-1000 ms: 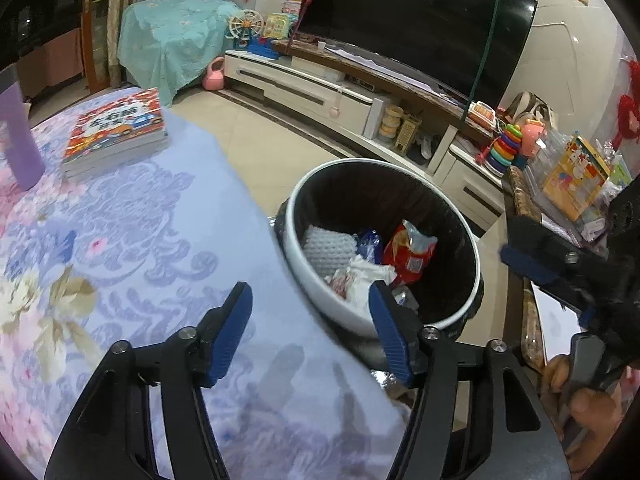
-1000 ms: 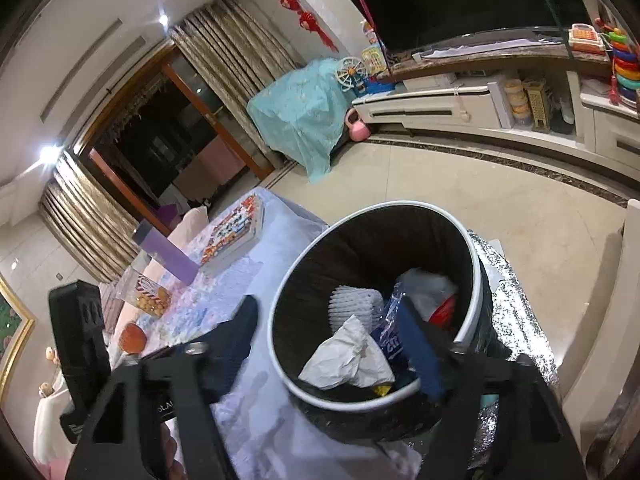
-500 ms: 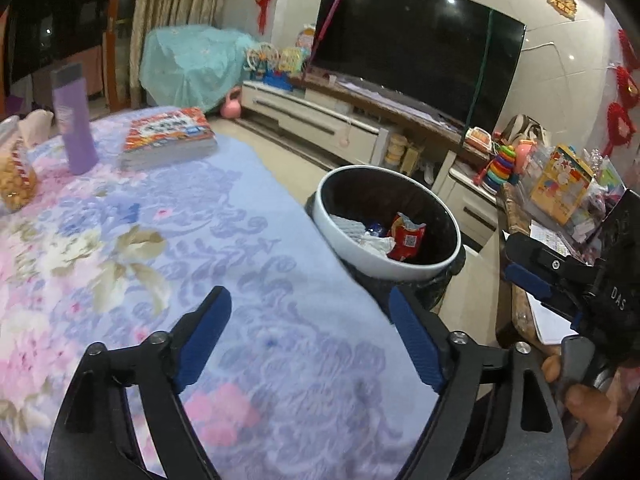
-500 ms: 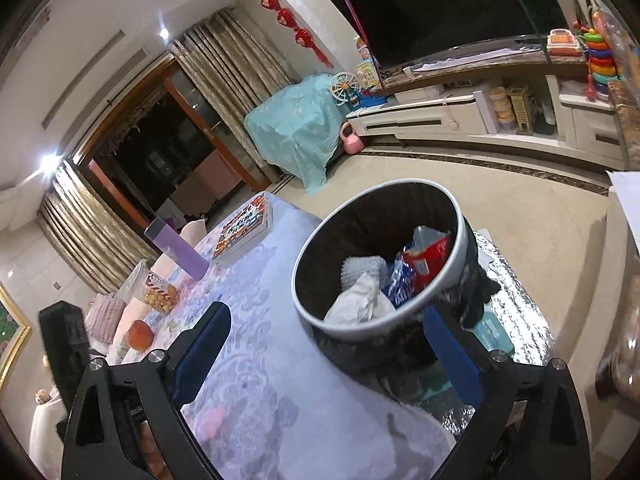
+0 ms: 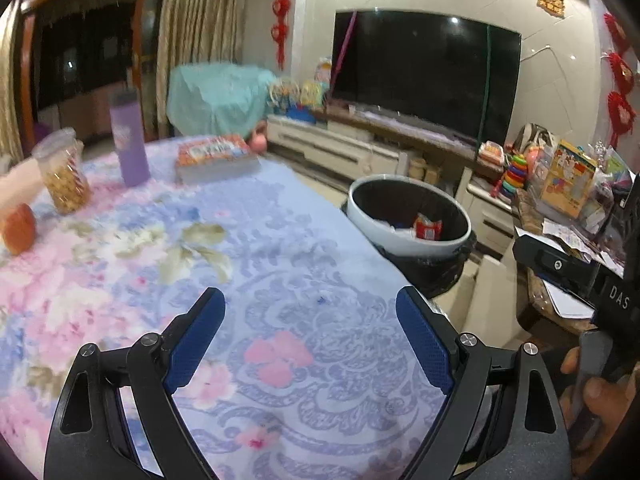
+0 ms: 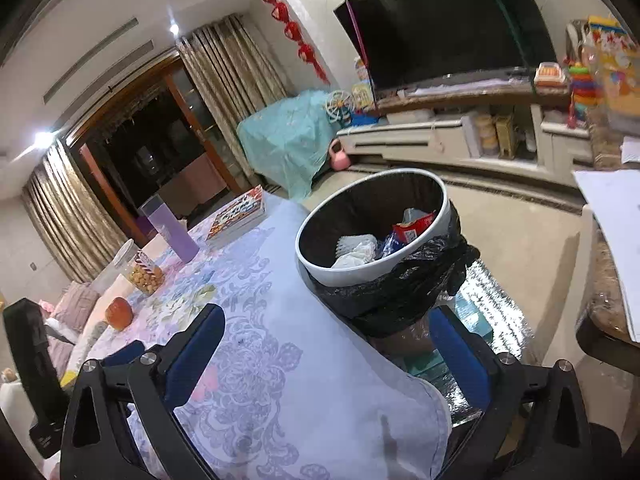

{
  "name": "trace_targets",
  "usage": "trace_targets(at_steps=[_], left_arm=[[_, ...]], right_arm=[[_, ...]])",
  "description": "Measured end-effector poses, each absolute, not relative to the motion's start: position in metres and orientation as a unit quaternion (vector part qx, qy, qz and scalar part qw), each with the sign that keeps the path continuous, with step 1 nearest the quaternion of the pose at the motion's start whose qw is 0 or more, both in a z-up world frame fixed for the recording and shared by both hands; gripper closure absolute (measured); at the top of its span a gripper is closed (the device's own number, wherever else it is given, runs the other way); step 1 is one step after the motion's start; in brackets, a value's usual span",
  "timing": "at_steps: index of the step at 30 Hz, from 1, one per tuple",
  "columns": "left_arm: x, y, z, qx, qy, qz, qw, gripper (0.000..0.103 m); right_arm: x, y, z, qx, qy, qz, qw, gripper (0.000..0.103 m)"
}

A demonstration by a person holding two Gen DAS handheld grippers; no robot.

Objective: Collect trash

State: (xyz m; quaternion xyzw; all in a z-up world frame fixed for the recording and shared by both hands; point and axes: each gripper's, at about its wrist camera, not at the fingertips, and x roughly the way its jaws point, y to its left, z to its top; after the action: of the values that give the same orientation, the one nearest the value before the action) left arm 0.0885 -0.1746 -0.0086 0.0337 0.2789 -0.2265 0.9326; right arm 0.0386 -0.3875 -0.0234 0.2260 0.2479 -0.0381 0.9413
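A white-rimmed trash bin (image 5: 362,216) (image 6: 372,278) with a black liner stands just past the table's far right edge. Inside lie a red snack wrapper (image 5: 428,229) (image 6: 414,227), crumpled white paper (image 6: 356,250) and other scraps. My left gripper (image 5: 310,302) hovers over the floral tablecloth (image 5: 160,264), short of the bin, its jaws opening with nothing between them. My right gripper (image 6: 326,318) sits over the cloth's edge, nearer the bin. Its jaws are opening too and hold nothing.
On the far part of the table stand a purple bottle (image 5: 128,140) (image 6: 172,232), a book (image 5: 216,156) (image 6: 240,212), a snack jar (image 5: 64,178) (image 6: 144,272) and an orange fruit (image 5: 18,228) (image 6: 119,313). A paper-covered side table (image 6: 616,240) is at the right.
Both grippers have drawn back from the bin, which now looks smaller and farther off. Both pairs of jaws have spread wider. More of the table has come into view.
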Motion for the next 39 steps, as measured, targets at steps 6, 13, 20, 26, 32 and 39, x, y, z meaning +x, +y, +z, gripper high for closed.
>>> trace_targets(at_steps=[6, 13, 20, 26, 32, 39], left_arm=[[0.062, -0.157, 0.02, 0.042, 0.2, -0.183, 0.962, 0.0], [0.046, -0.13, 0.007, 0.021, 0.162, -0.136, 0.977, 0.0], [0.042, -0.122, -0.008, 0.026, 0.158, -0.102, 0.982, 0.0], [0.034, -0.122, -0.01, 0.039, 0.152, -0.094, 0.983, 0.0], [0.03, -0.123, -0.01, 0.041, 0.151, -0.091, 0.983, 0.0], [0.026, -0.124, -0.009, 0.045, 0.144, -0.089, 0.985, 0.0]], right_arm=[[0.007, -0.352, 0.026, 0.116, 0.163, -0.077, 0.977, 0.0], [0.006, -0.323, 0.013, 0.035, 0.162, -0.107, 0.98, 0.0], [-0.001, -0.316, -0.018, 0.054, 0.142, -0.103, 0.983, 0.0], [-0.005, -0.313, -0.021, 0.055, 0.148, -0.099, 0.982, 0.0], [-0.008, -0.314, -0.021, 0.057, 0.143, -0.099, 0.983, 0.0], [-0.013, -0.313, -0.02, 0.057, 0.137, -0.096, 0.984, 0.0]])
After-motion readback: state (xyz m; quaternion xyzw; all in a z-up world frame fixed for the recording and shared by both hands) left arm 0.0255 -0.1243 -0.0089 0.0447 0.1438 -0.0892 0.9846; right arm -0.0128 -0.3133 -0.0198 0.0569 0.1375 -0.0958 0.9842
